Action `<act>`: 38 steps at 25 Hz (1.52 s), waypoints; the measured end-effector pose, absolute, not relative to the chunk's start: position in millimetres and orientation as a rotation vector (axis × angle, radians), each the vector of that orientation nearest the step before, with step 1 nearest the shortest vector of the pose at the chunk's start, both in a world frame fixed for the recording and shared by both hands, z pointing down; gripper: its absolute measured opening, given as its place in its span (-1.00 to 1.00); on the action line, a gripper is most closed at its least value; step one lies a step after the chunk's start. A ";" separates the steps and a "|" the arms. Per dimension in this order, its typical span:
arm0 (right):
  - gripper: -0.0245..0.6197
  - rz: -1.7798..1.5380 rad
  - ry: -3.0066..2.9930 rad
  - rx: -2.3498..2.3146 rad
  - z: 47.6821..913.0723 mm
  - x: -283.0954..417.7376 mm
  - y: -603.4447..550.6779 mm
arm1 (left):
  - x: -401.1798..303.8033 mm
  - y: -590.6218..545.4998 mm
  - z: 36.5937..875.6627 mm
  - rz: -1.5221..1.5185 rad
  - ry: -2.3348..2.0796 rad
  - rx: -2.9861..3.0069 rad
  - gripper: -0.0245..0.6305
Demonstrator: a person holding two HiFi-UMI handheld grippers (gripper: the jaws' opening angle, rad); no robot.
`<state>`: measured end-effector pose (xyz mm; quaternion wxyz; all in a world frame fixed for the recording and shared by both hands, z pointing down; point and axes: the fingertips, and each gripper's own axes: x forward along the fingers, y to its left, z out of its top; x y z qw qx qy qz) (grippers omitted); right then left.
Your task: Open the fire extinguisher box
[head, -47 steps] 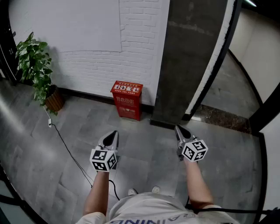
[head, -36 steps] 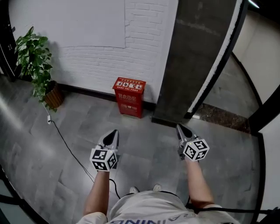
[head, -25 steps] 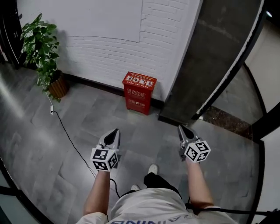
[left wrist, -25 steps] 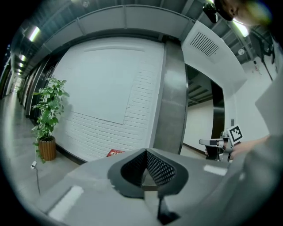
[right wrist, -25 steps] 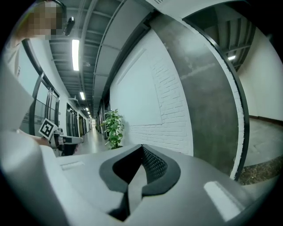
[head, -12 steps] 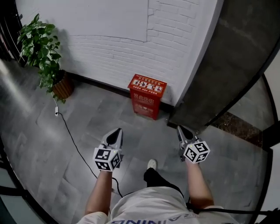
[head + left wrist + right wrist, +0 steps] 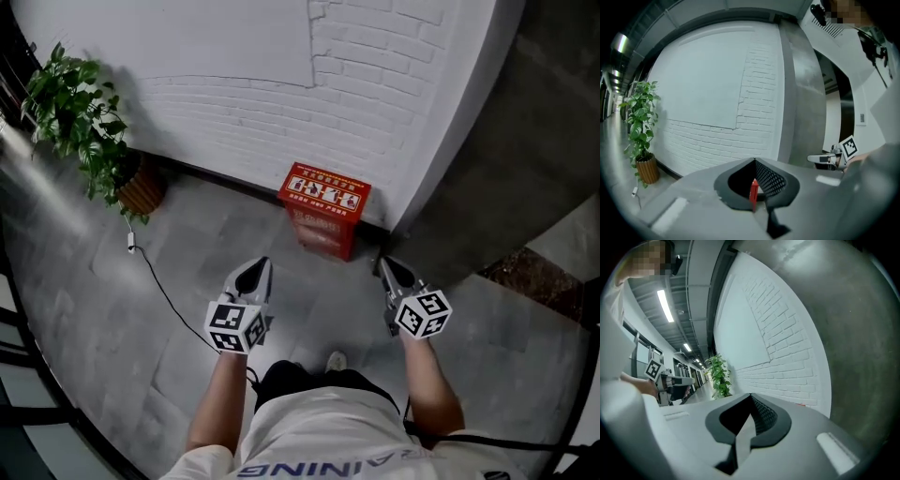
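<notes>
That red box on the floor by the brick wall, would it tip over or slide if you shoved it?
The red box looks like rigid sheet metal, so it is probably stiff. Its back sits near the brick wall, so a frontal push would likely be stopped, not tip it. On the smooth floor it may slide sideways.

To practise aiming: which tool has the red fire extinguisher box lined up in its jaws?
The left tool: its view shows the fire extinguisher box framed by its jaws; the right tool does not.
</notes>
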<state>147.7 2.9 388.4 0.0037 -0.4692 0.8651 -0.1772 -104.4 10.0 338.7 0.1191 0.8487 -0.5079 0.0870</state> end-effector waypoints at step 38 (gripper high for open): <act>-0.90 -0.616 2.264 -2.104 549.5 169.7 -264.1 | -67.8 -364.5 571.7 0.575 -0.858 2.662 -0.91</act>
